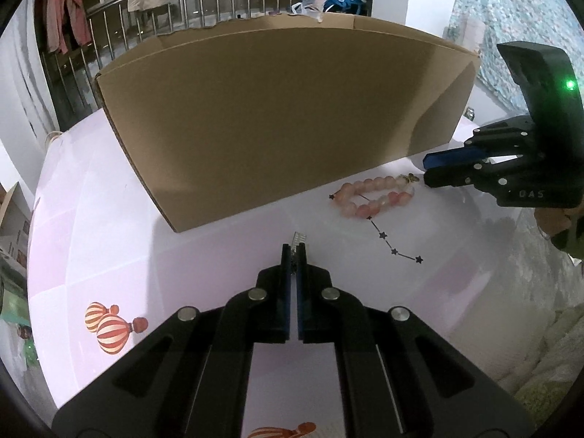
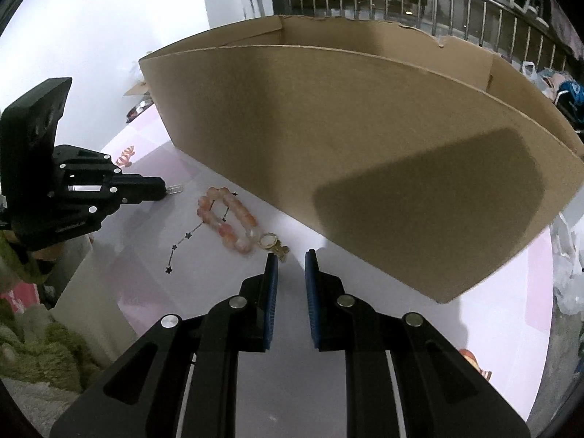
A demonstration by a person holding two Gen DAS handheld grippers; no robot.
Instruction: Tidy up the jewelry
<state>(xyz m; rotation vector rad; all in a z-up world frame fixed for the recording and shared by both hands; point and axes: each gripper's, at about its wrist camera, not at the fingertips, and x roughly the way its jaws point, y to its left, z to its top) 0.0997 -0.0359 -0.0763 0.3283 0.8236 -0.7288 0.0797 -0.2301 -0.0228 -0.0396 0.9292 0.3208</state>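
A pink bead bracelet (image 1: 372,193) with a gold charm (image 2: 272,242) lies on the pale pink table in front of a large open cardboard box (image 1: 277,116). My left gripper (image 1: 294,250) is shut on a small silver rhinestone piece (image 1: 297,238) that sticks out past the fingertips, just above the table. It also shows in the right wrist view (image 2: 174,188). My right gripper (image 2: 291,261) is open and empty, its tips just right of the gold charm; the bracelet (image 2: 228,219) lies to their left. The right gripper shows at the right edge of the left wrist view (image 1: 430,171).
The table (image 1: 219,255) carries printed star lines (image 1: 394,244) and hot-air balloons (image 1: 109,328). A metal railing with hanging clothes (image 1: 146,7) stands behind the box. A green fuzzy cloth (image 2: 43,350) lies at the left. Plastic bags (image 2: 569,277) sit at the right.
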